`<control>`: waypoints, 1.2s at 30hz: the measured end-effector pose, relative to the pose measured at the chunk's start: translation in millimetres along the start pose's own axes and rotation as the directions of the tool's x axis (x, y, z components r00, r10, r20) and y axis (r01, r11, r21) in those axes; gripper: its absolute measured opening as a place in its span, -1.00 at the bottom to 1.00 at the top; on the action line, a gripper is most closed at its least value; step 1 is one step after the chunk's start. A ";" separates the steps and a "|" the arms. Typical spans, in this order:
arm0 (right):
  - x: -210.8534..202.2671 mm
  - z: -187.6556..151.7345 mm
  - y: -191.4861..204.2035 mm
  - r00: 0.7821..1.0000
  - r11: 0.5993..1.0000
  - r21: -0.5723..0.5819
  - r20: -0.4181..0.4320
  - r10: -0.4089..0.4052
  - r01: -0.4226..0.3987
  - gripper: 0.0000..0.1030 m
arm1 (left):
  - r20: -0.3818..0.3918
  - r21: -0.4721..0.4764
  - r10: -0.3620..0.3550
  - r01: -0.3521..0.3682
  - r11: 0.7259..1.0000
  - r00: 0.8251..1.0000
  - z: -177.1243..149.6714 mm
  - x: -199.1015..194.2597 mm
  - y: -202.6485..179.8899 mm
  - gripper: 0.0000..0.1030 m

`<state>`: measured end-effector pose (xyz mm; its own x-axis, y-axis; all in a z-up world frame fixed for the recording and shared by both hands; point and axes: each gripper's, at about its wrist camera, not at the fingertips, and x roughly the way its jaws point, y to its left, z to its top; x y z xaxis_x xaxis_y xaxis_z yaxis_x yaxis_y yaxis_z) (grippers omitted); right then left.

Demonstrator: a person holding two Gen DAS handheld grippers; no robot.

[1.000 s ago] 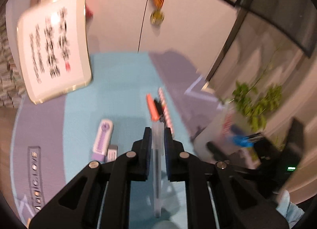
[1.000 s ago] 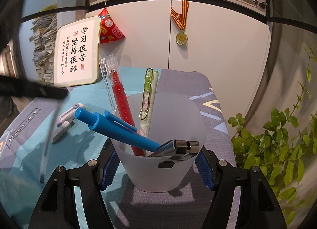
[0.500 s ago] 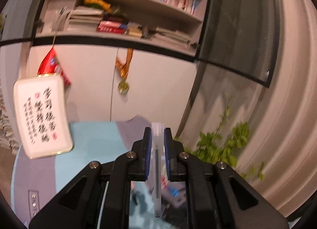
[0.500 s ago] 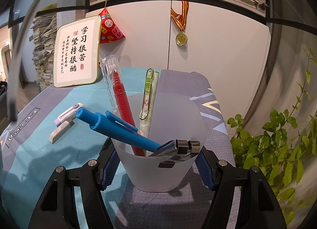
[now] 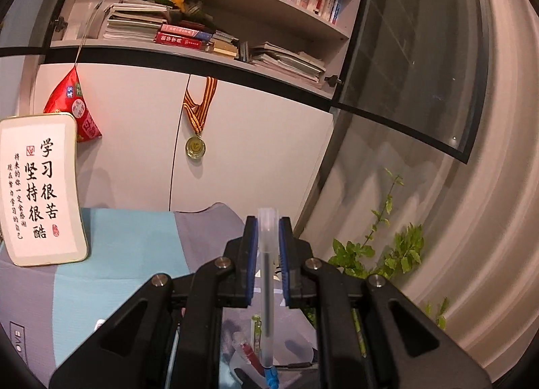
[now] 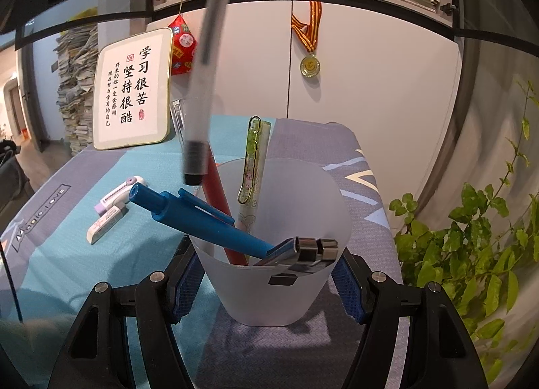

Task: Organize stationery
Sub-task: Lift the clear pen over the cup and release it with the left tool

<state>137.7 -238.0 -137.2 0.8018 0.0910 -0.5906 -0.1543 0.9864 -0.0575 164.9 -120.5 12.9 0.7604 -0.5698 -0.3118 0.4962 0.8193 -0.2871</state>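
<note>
- The left tool (image 5: 268, 262) is clamped on a clear pen (image 5: 267, 288), its blue pads pressing either side of the barrel near the capped top.
- In the right wrist view that clear pen (image 6: 205, 69) hangs tilted, its dark tip just above the near-left rim of the cup (image 6: 273, 274), close beside the red pen (image 6: 217, 200).
- The right tool (image 6: 269, 279) is clamped around the frosted cup, holding it upright on the tabletop (image 6: 57, 254).
- To do this step well, I judge the pen should first come nearer upright and move toward the open middle of the cup, clear of the red pen and the blue pen (image 6: 198, 217) that leans out over the rim, then go down before the pads let go.
- The right tool should hold the cup steady so it does not tip.
- The clear pen is long and slim, with a translucent barrel, a thin dark refill and a black grip section at the tip.
- The cup also holds a pale pen with a green clip (image 6: 251, 166) and a binder clip (image 6: 310, 249).
- A correction tape (image 6: 119, 193) and an eraser (image 6: 106, 224) lie on the tabletop, well apart from the cup.
</note>
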 end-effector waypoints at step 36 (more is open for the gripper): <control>0.0 -1.0 3.3 1.000 1.000 -0.007 0.001 -0.010 0.010 0.37 | -0.213 0.010 0.055 -0.054 0.998 0.976 -49.7 -12.3 31.4 -0.17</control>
<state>136.6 -235.0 -138.2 0.8037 0.0813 -0.5895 -0.1504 0.9862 -0.0691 150.3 -90.9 -37.3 0.6800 -0.5241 -0.5127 0.4583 0.8497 -0.2607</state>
